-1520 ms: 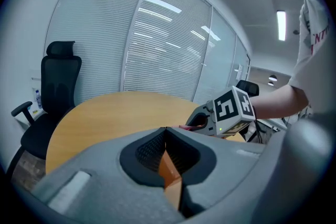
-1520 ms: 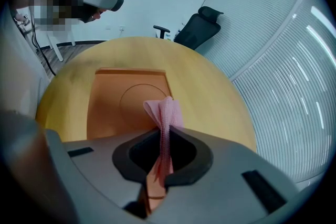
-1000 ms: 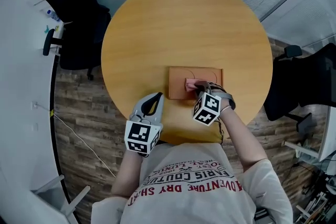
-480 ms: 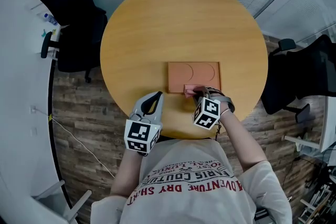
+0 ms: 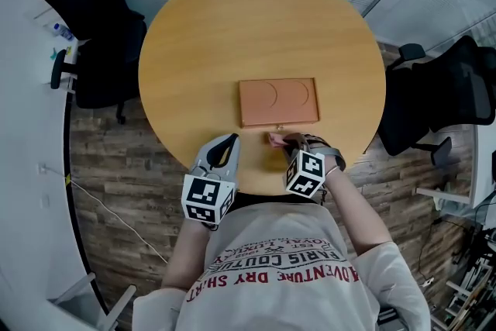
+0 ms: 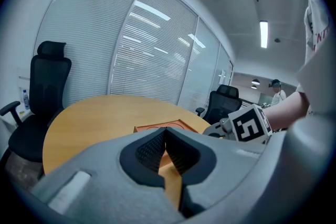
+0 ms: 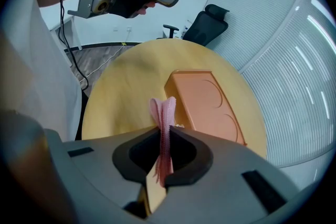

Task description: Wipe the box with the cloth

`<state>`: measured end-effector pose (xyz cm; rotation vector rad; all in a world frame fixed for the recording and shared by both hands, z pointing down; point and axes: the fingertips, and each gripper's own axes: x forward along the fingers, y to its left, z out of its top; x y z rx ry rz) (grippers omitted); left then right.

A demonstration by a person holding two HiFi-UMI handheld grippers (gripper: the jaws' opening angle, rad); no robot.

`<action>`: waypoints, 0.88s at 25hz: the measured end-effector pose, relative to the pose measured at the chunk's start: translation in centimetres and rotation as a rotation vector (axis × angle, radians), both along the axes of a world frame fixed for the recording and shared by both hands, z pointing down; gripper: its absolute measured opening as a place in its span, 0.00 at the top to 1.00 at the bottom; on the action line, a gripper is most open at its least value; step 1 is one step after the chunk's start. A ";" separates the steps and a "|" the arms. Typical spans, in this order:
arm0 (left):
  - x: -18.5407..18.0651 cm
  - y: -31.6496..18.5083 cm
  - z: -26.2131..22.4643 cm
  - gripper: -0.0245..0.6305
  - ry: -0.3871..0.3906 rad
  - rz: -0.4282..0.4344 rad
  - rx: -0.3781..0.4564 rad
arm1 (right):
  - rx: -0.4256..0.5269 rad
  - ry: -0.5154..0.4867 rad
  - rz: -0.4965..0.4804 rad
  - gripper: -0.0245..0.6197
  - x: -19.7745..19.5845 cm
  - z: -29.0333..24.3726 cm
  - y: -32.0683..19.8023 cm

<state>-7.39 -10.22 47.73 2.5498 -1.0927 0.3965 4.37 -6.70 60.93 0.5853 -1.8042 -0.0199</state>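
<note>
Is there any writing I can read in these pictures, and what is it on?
"PARIS COUTU": red print on the person's T-shirt, upside down in the head view.
"ADVENTURE DRY SH RT": the next line on it, partly creased.
A smaller line on the shirt: too small to read.
Left gripper and right gripper: square patterns on their cubes, no words.
Box: no writing.

I see my right gripper (image 7: 164, 136) pinching a folded pink cloth (image 7: 163, 110), cloth upright between the jaws, orange box (image 7: 205, 105) just beyond, round wooden table (image 7: 123, 86), black chair (image 7: 207, 23) behind.
</note>
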 end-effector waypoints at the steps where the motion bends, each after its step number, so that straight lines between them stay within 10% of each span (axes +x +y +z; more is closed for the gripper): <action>1: 0.1 0.1 0.0 0.95 -0.005 -0.002 0.003 | 0.017 -0.003 0.004 0.91 0.3 -0.5 -0.3; 22: 7.4 -4.8 0.9 0.95 -0.053 -0.108 -0.032 | 0.353 0.125 -0.097 0.91 9.5 -4.2 -15.2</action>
